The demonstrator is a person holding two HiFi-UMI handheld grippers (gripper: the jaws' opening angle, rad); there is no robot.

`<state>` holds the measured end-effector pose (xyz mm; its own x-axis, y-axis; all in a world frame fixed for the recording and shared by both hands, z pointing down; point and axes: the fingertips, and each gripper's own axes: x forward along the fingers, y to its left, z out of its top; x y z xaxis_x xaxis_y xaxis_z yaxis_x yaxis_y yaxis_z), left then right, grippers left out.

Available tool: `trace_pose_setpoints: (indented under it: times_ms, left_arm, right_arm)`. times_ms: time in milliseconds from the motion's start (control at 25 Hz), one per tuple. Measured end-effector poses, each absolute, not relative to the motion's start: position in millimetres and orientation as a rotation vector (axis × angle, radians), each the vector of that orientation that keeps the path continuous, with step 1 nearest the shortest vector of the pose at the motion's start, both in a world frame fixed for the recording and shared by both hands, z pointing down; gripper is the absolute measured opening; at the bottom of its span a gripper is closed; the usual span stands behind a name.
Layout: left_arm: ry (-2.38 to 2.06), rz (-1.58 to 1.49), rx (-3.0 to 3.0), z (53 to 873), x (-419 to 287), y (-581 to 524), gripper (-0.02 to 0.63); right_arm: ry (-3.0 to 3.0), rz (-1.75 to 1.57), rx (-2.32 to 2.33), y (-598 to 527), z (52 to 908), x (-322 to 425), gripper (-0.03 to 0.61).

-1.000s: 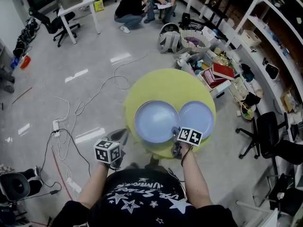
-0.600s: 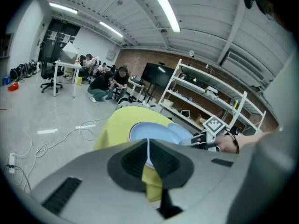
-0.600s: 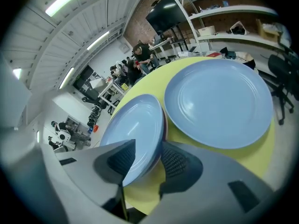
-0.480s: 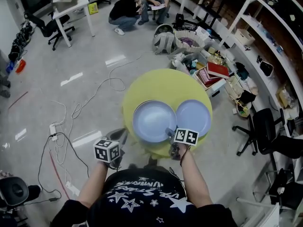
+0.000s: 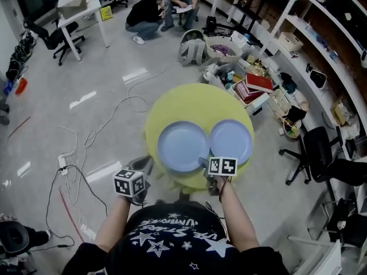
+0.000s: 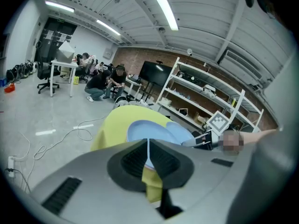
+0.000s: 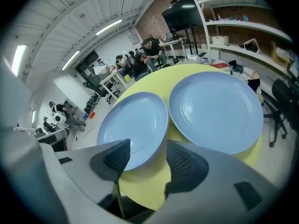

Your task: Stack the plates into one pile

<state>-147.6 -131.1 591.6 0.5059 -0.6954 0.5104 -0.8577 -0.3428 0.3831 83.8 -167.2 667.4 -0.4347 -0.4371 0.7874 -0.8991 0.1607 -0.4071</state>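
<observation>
Two pale blue plates lie side by side on the round yellow table [image 5: 195, 99]: the left plate [image 5: 182, 146] [image 7: 133, 125] and the right plate [image 5: 230, 141] [image 7: 217, 111]. They sit rim to rim, not stacked. My right gripper [image 5: 205, 162] [image 7: 147, 158] hovers at the table's near edge, by the left plate's near rim. Its jaws have just been opening and now stand wide, with no pad pressing on the plate. My left gripper [image 5: 144, 165] [image 6: 148, 155] hangs off the table's near left side, jaws shut and empty.
Cables [image 5: 109, 119] trail over the grey floor at the left. Baskets, books and boxes [image 5: 252, 85] crowd the floor behind the table, beside the shelves at the right. An office chair [image 5: 327, 165] stands at the right. People crouch at the far end [image 5: 143, 10].
The right gripper's jaws have spread apart at the left plate's near rim, and the plate now lies flat. The left gripper has kept still.
</observation>
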Motion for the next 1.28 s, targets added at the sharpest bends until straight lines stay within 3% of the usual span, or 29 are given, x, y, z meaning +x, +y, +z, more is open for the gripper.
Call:
trace_pose_setpoints:
  times_ms: [360,600,720,880,1040,1160,1280]
  left_arm:
    - [-1.233,0.352,2.154,595.1,-133.4,-138.3,0.025]
    - [-1.218,0.366,2.181,589.4,-111.6,-152.5,0.025]
    - [-1.208,0.365,2.2,588.2,-96.9,-161.5,0.025]
    - [-1.196,0.37,2.217,585.5,-76.7,-173.7,0.025]
    - [-1.195,0.384,2.232,584.9,-56.3,-187.0,0.025]
    - [-1.199,0.391,2.239,587.1,-42.2,-197.6,0.025]
    - [-1.202,0.392,2.235,592.2,-29.6,-204.5,0.025]
  right_arm:
    - [-1.944,1.285,1.534,-176.3,654.3,164.2,0.222]
    - [-1.928,1.246,1.761,-187.6,635.4,238.0,0.046]
    - [-1.88,1.157,1.863,-194.1,633.3,272.0,0.018]
    - [-1.781,1.019,1.955,-202.0,637.2,311.8,0.018]
    - [-1.748,1.09,1.943,-208.8,654.7,330.0,0.023]
    - [-1.767,1.163,1.89,-215.8,670.0,333.7,0.141]
    - [-1.784,1.222,1.841,-220.8,685.0,337.1,0.166]
